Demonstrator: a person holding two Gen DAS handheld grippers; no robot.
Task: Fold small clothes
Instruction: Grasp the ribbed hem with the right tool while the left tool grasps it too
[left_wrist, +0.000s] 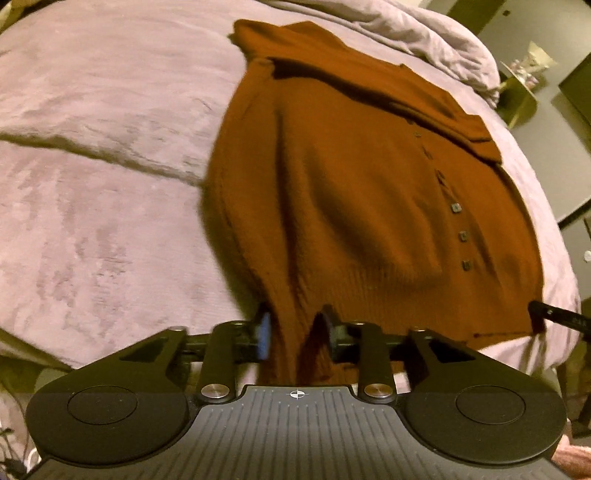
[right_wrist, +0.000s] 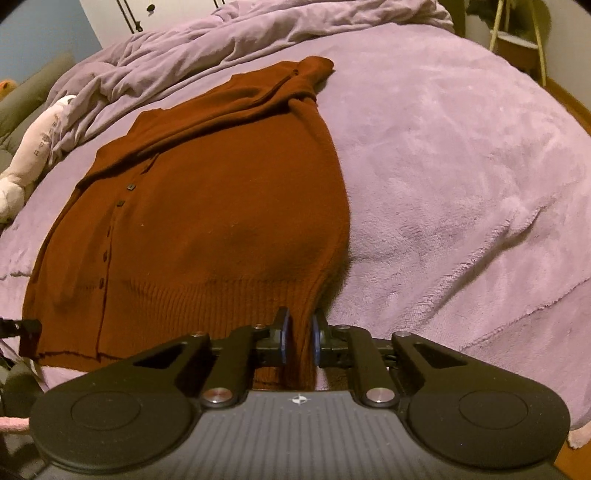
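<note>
- A rumpled lilac duvet (right_wrist: 258, 33) is heaped beyond the cardigan's far end, touching nothing I hold.
- A pale plush toy (right_wrist: 29, 155) lies off the cardigan's buttoned side, at the bed's edge.
- A yellow-legged stand (right_wrist: 517, 40) stands past the bed, well apart from the cardigan.
- The cardigan (left_wrist: 351, 184) lies flat on the blanket (left_wrist: 92, 184), hem toward me, a sleeve folded across its top.
- It is rust-brown knit, ribbed at the hem, with a row of small square buttons (left_wrist: 455, 208).
- The blanket is plush lilac fleece, creased beside the cardigan.
- My left tongs (left_wrist: 295, 328) are clamped on one hem corner.
- My right tongs (right_wrist: 299, 338) pinch the other hem corner between blue pads (right_wrist: 283, 338).
</note>
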